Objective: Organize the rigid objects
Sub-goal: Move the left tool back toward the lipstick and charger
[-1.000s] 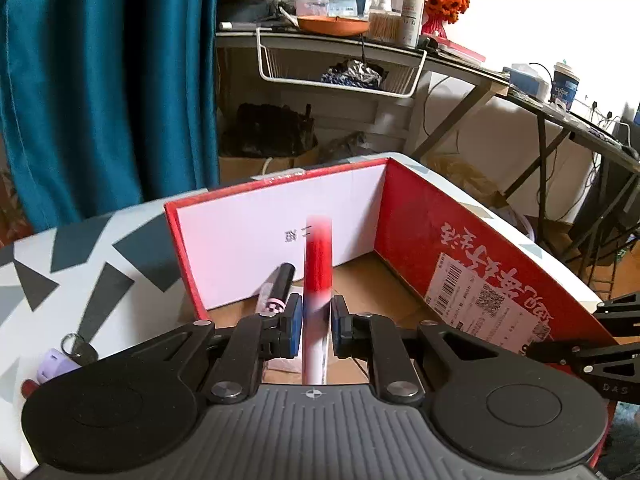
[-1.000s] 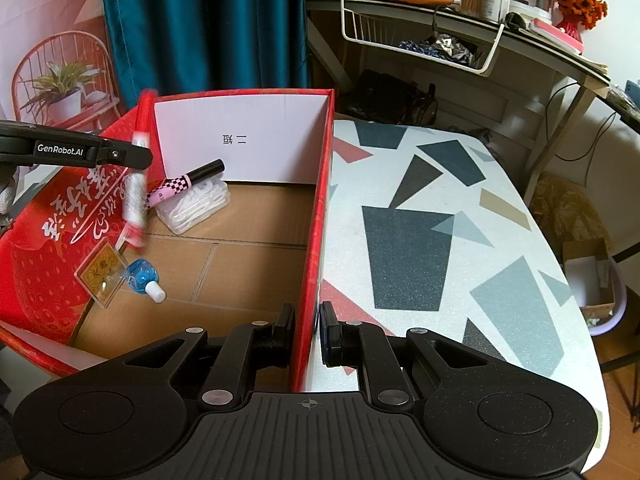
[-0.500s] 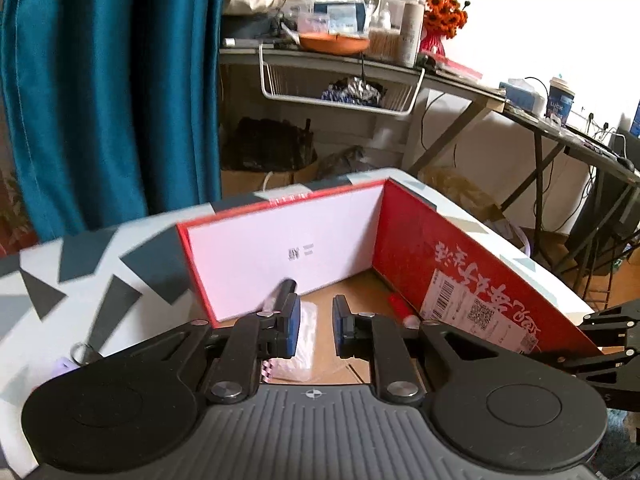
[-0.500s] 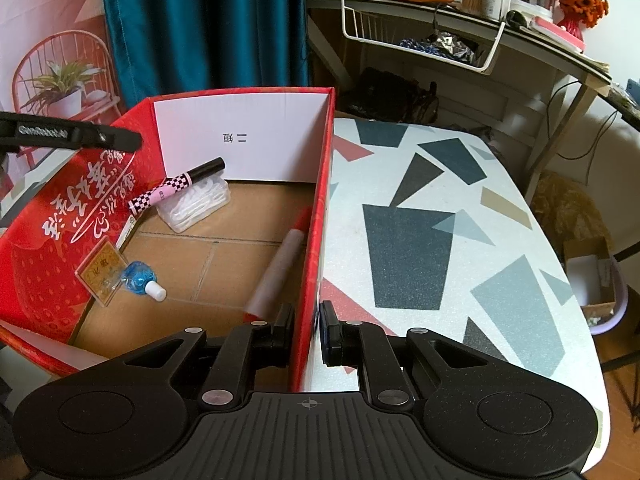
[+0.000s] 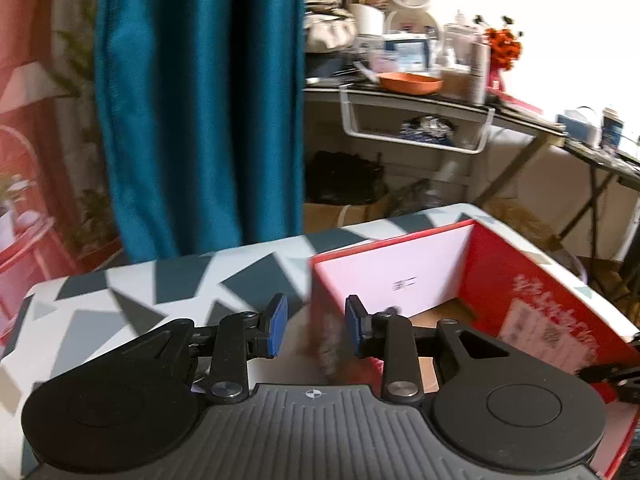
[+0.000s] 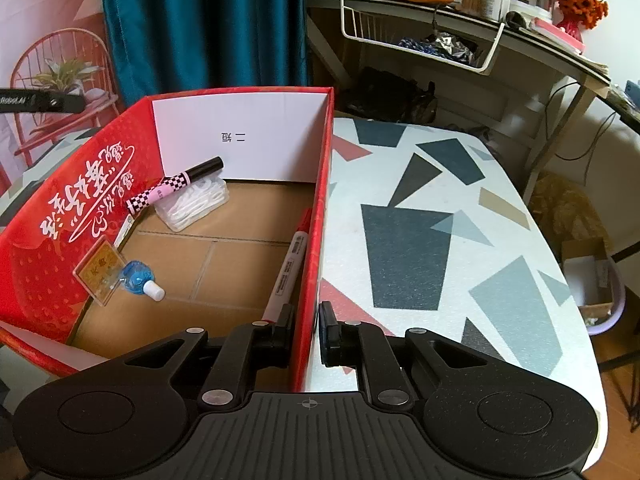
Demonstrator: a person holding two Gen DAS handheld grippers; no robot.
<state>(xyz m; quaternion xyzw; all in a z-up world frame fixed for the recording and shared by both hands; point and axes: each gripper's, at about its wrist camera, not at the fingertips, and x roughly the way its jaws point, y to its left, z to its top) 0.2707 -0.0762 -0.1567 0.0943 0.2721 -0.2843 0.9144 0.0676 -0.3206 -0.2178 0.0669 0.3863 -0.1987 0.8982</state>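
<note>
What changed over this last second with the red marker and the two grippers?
The left gripper let go of the red marker, which now lies in the red box along its right wall. Its jaws have just been opening, nothing between them, and its view has swung left. The right gripper stayed clamped on that wall; the other box items are unmoved.
</note>
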